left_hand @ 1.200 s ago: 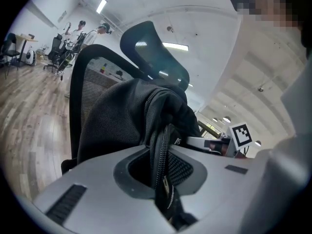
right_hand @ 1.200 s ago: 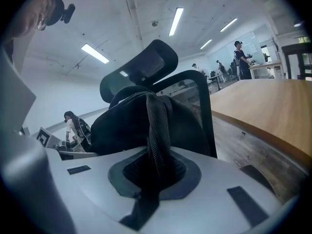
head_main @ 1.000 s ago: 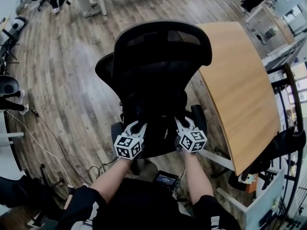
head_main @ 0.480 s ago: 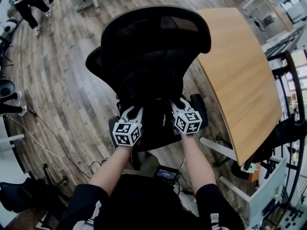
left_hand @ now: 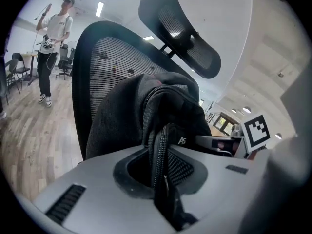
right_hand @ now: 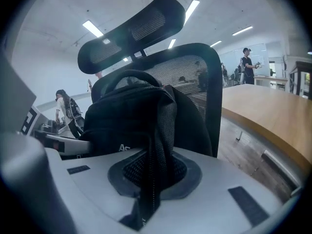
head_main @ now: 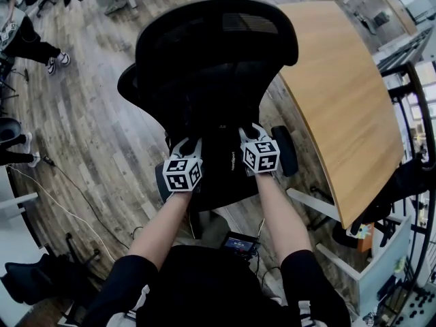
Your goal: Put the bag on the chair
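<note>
Bag (right_hand: 126,116) straps clenched in left hand-held gripper (head_main: 185,142) and right hand-held gripper (head_main: 253,129), against chair (head_main: 218,39), table (head_main: 340,101) alongside

Grey-brown plank floor (head_main: 88,135); a curved wooden desk (head_main: 340,101) stands right; strip lights (right_hand: 92,28) glow overhead.

I see a curved wooden desk (head_main: 340,107) along the right side of the plank floor (head_main: 88,114), with a black rack (head_main: 417,135) past it. A person (head_main: 30,41) stands near the floor's upper-left corner. A small lit screen (head_main: 238,242) sits low, centre.
</note>
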A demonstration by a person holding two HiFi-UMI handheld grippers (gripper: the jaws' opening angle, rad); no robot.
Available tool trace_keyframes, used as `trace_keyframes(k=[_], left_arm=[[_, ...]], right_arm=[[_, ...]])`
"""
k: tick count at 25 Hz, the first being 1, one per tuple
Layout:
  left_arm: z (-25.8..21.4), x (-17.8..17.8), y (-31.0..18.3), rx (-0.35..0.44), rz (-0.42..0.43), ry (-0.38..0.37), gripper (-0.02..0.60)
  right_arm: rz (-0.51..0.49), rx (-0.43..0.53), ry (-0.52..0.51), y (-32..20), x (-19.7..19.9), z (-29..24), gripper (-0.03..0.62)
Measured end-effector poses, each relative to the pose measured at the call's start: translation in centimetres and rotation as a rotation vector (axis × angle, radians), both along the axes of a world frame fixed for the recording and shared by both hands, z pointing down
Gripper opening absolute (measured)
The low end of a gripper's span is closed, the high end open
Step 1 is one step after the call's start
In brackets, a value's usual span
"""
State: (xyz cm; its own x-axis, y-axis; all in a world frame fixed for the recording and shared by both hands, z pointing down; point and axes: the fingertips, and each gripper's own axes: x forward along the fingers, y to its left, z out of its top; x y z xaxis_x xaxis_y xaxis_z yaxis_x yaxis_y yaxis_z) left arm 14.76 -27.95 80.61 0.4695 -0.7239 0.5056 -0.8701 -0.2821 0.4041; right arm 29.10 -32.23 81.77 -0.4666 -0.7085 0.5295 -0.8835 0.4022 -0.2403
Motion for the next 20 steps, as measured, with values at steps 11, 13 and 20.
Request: trace_keyframes(k=[11,13,20], left_arm=[[1.0,-0.3,-0.4,-0.027,-0.016,-0.045,0.056],[0.9,-0.3,0.0,-0.037,-0.011,-0.056,0.069],[0.4,-1.0,2.1,-0.054,0.031,-0.108,0.101]], right_arm=[[0.021,-0.049,0.032,-0.2,0.1,1.0,0.071],[0.011,-0.068,0.013,0.3,0.1,0.9,0.077],[0.005,-0.077,0.025,2.2,1.7,-0.7,0.187]])
